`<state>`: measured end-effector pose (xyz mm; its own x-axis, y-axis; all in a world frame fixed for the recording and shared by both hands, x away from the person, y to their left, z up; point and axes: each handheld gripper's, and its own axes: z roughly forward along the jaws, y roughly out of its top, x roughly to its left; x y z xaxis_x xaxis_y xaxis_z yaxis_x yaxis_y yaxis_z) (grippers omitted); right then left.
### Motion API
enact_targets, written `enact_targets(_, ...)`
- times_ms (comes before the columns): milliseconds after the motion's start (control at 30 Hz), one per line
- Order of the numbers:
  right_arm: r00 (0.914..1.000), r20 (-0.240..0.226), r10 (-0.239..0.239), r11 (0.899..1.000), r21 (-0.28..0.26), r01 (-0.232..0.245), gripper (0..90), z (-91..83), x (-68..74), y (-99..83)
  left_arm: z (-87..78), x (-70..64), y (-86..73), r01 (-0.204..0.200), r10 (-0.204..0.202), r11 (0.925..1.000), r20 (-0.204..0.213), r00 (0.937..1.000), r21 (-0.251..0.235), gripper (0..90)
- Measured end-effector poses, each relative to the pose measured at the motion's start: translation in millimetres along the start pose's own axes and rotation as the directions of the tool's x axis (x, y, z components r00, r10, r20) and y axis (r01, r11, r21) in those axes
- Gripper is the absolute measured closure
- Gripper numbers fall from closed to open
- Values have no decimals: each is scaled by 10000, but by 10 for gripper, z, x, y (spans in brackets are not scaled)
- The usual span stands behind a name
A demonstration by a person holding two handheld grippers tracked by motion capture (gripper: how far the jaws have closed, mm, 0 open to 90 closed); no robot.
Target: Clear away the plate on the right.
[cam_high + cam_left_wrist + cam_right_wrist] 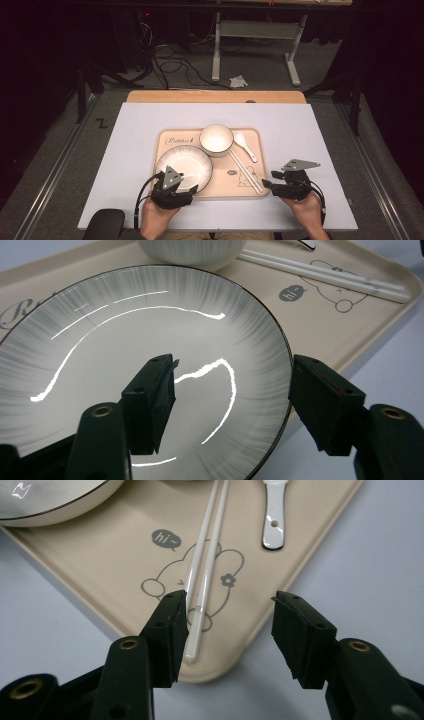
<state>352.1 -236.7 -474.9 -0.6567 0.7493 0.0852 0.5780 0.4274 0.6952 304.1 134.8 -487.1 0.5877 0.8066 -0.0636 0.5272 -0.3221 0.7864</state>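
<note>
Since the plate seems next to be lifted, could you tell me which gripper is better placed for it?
Left. The left gripper is open with its jaws straddling the plate rim; the right gripper sits by the chopsticks.

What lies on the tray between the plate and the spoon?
In the high view, the bowl and the chopsticks lie between the plate and the spoon on the tray.

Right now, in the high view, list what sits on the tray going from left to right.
Plate → bowl → spoon, all on the tray. The chopsticks run slantwise from below the bowl to the tray's near right corner, so they have no clear place in the order.
</note>
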Motion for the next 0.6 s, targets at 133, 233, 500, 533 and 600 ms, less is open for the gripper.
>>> enact_targets(133, 9999, -129, -29, 9997, 228, 32, 485, 61, 27, -11, 31, -20, -21, -160, 160, 9998, 36, 9999, 121, 354)
enact_targets(233, 9997, -225, -21, 9995, 325, 29, 485, 93, 8, -19, 61, -47, -32, -420, 422, 9987, -62, 9991, 277, 357)
enact_targets(500, 9999, -127, -77, 9984, 554, 84, 468, 145, -22, -29, 109, -70, -45, -578, 575, 9975, 80, 9983, 403, 360)
enact_targets(533, 9999, -105, -107, 9983, 576, 113, 463, 150, -25, -30, 113, -62, -47, -533, 529, 9978, 130, 9985, 385, 360)
enact_targets(600, 9997, -148, -169, 9980, 603, 178, 449, 159, -28, -29, 120, -39, -52, -408, 401, 9986, 221, 9990, 342, 360)
